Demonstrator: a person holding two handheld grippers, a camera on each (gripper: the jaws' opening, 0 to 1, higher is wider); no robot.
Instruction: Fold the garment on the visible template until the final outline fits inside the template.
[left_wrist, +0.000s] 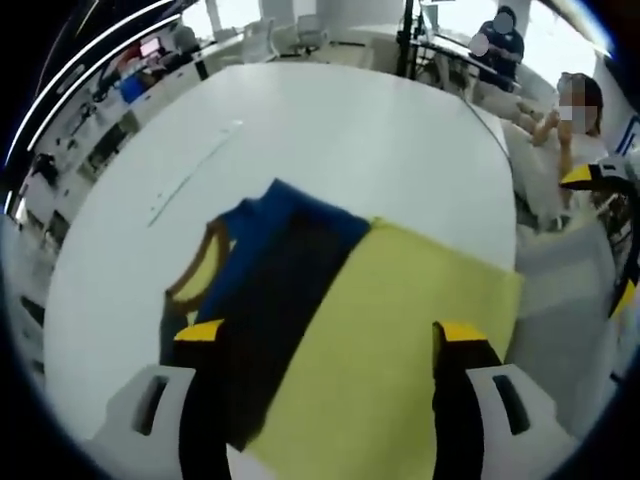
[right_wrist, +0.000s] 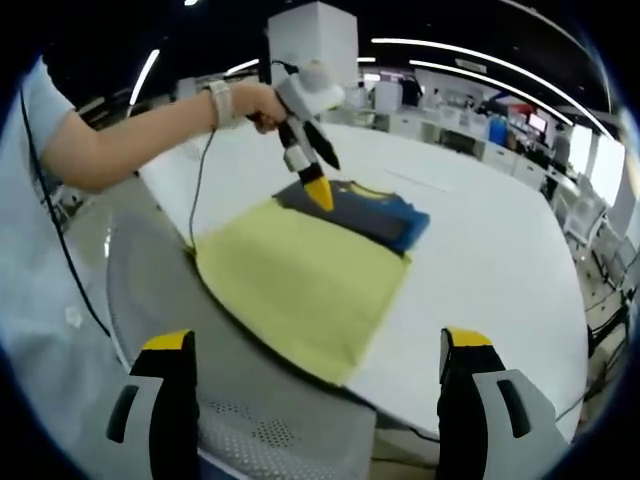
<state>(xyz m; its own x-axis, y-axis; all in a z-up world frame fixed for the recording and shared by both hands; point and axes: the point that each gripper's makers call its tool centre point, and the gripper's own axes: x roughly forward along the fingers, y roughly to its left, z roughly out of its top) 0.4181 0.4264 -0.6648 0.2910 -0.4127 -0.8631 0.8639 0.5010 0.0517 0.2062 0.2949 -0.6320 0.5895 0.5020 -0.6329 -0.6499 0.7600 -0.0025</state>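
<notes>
Yellow-tipped, the left claw (left_wrist: 330, 335) hangs with its jaws apart above the folded dark-blue garment (left_wrist: 275, 290), which lies partly on the yellow template (left_wrist: 400, 340) on the white desk (left_wrist: 330, 140); the right claw (right_wrist: 318, 345) holds its jaws apart near the desk's edge.

open claw (left_wrist: 328, 340), garment (left_wrist: 275, 285), yellow template (left_wrist: 400, 340)
</notes>
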